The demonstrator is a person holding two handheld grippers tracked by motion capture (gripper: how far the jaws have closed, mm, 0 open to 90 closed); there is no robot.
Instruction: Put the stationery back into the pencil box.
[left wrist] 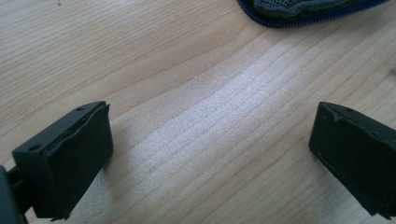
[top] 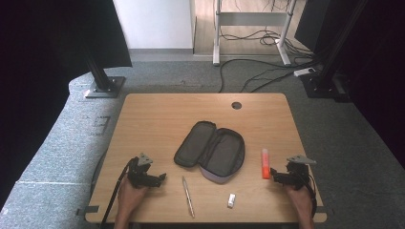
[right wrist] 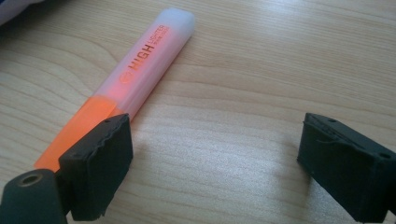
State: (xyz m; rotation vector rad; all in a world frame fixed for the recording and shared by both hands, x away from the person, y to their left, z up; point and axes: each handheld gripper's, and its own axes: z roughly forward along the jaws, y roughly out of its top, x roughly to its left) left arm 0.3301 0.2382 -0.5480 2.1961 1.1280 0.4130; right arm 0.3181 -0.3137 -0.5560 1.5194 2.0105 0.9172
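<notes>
- Right tool (top: 282, 174): rests low at the near right of the worktop (top: 157, 109), held by a hand (top: 300, 195). Its jaws stand wide apart and grip nothing; in the right gripper view one jaw sits just beside the orange end of the highlighter (right wrist: 135, 79), whether touching or not I cannot tell.
- Left tool (top: 155, 179): rests at the near left of the worktop, jaws likewise apart and empty, with bare wood between them in the left gripper view.
- Highlighter: lies flat on the worktop, right of the open pencil case (top: 211, 150) and apart from it, its long axis running away from the person. The far end is a pale, translucent cap; the near end is orange.
- Handling, as judged: a light, stiff plastic barrel with flattish sides and a smooth skin. It should bear a firm pinch without harm, but may slide or twist if caught near one end.
- Where to hold, as judged: across the barrel near its middle, jaws on the two long sides, clear of the cap, which could pull off.
- Also present: a silver pen (top: 188, 196) and a small white eraser (top: 231, 200) lie near the front edge, well apart from the highlighter.
</notes>
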